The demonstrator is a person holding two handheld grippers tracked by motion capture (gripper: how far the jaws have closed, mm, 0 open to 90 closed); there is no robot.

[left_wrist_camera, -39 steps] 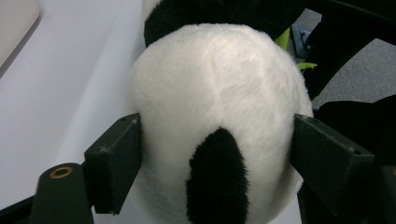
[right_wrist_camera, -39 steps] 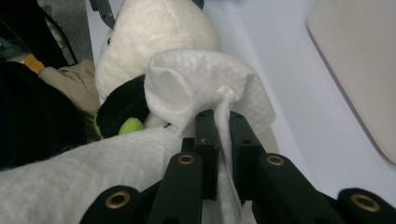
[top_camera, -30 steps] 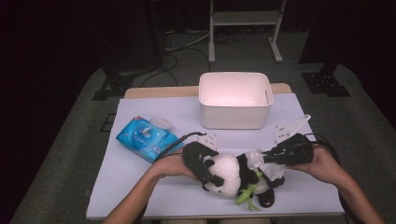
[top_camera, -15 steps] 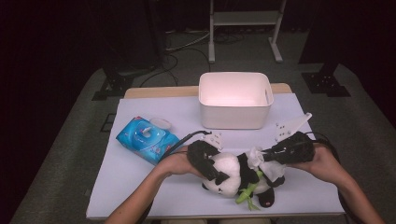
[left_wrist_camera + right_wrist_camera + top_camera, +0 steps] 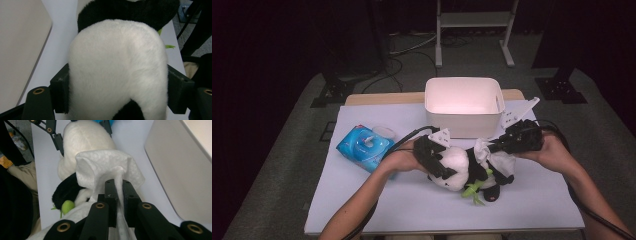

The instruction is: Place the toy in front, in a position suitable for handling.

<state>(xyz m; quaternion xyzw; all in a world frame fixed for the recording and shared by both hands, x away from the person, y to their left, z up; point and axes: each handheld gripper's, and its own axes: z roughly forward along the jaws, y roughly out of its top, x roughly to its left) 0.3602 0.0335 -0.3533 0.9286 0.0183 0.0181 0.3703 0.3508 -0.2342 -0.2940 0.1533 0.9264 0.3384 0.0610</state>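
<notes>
Lying on the white desk (image 5: 362,200) near its front edge: a stuffed panda (image 5: 462,167), between the two grippers and just in front of the white bin (image 5: 464,102). Left gripper (image 5: 432,157) set around the panda's white head, jaws having just closed in from a wider stance; in the left gripper view, both pads pressed against the plush (image 5: 117,72) on either side, fur bulging between them. Right gripper (image 5: 504,145) at the panda's other end, jaws nearly together and clamped on a white wipe (image 5: 107,168); in the right gripper view, wipe pinched to a thin strip between the pads, the loose part fanned out above them and draped against the panda's black-and-white body (image 5: 82,142). Small green leaf piece (image 5: 474,190) at the panda's front, toward the near edge of the desk. Blue pack of wipes (image 5: 364,147) on the desk to the left, well apart from the panda, beside the left forearm (image 5: 362,200). Bin wall close on the right in the right gripper view.
</notes>
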